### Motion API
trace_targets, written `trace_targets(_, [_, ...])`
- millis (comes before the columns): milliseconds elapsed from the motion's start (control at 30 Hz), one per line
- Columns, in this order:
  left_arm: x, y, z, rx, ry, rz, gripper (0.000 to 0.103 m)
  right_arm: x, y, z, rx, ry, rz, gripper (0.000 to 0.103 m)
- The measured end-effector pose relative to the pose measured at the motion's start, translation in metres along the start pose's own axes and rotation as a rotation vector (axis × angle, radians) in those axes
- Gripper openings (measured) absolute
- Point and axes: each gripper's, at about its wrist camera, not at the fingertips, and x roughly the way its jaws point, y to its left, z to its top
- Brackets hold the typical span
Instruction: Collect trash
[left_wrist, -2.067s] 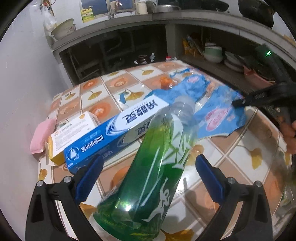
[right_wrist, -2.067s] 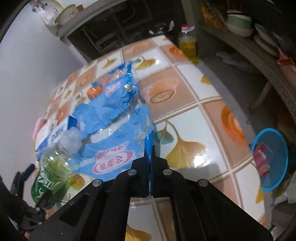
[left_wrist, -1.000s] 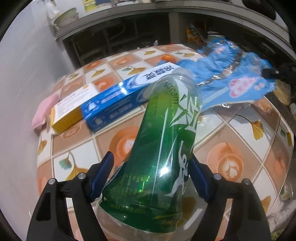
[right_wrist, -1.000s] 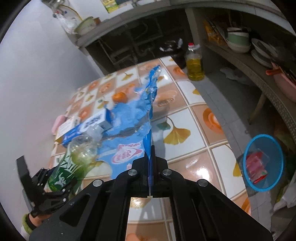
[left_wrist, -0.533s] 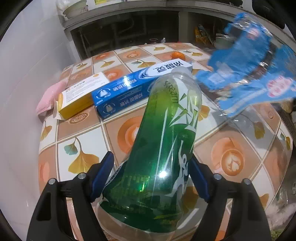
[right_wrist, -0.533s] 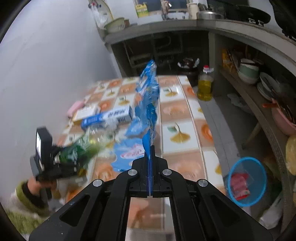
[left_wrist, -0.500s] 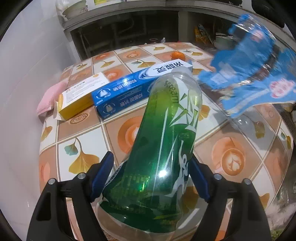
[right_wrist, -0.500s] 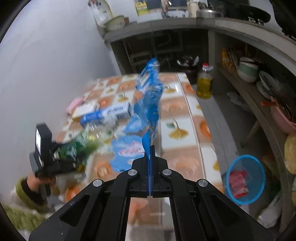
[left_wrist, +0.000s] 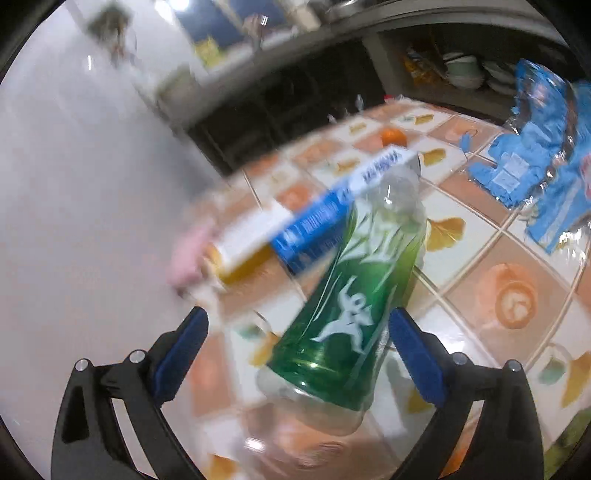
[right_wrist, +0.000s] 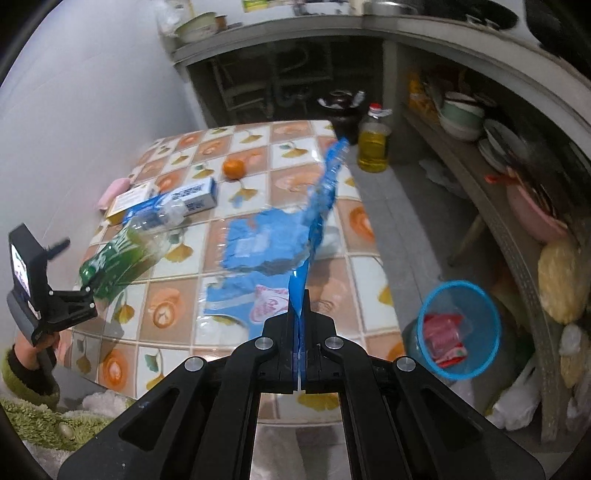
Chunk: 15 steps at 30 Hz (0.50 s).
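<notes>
Left gripper (left_wrist: 295, 354): its jaws are opening wide around the green-labelled clear plastic bottle (left_wrist: 354, 306); the left pad is standing clear of the bottle, the right pad (left_wrist: 410, 354) is sitting just beside it, so the grip looks to be letting go.
Bottle: it is hanging tilted above the tiled table (right_wrist: 255, 206), neck pointing away; thin, glossy, slightly crumpled plastic.
Right gripper (right_wrist: 298, 369): it is pinching the blue crinkly plastic wrapper (right_wrist: 273, 243) between fully closed jaws, holding it by one edge so the sheet is dangling over the table.
Wrapper: limp, shiny film, part transparent.
Bin: the blue mesh basket (right_wrist: 491, 332) is sitting on the floor beside the table, already holding red packaging, probably the destination.
Remaining: a blue-and-white carton (right_wrist: 192, 197) is lying on the table.
</notes>
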Motion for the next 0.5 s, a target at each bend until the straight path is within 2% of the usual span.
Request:
trace_targets(67, [-0.006, -0.002, 0.004, 0.022, -0.031, -0.004, 0.096, 0.0, 0.006, 0.001, -0.024, -0.003, 0.013, 0.0])
trace_targets(167, [-0.013, -0.004, 0.01, -0.021, -0.065, -0.125, 0.096, 0.0, 0.011, 0.001, -0.041, -0.003, 0.038, 0.0])
trace_targets(300, [-0.024, -0.017, 0.023, -0.078, -0.131, -0.354, 0.096, 0.003, 0.013, 0.001, -0.043, 0.013, 0.096, 0.001])
trace_targets(367, [-0.021, -0.025, 0.035, -0.136, -0.154, -0.553, 0.095, 0.004, 0.015, 0.003, -0.045, 0.023, 0.129, 0.001])
trace_targets(400, [-0.015, -0.032, 0.041, -0.155, -0.153, -0.637, 0.093, 0.004, 0.015, 0.003, -0.047, 0.029, 0.152, 0.001])
trace_targets(433, [-0.011, -0.042, 0.044, -0.152, -0.144, -0.683, 0.084, 0.004, 0.016, 0.003, -0.048, 0.033, 0.166, 0.001])
trace_targets(467, [-0.004, -0.053, 0.05, -0.135, -0.124, -0.713, 0.074, 0.002, 0.016, 0.001, -0.051, 0.042, 0.186, 0.001])
trace_targets(500, [0.001, -0.065, 0.054, -0.117, -0.107, -0.729, 0.07, 0.0, 0.016, -0.001, -0.057, 0.05, 0.202, 0.001])
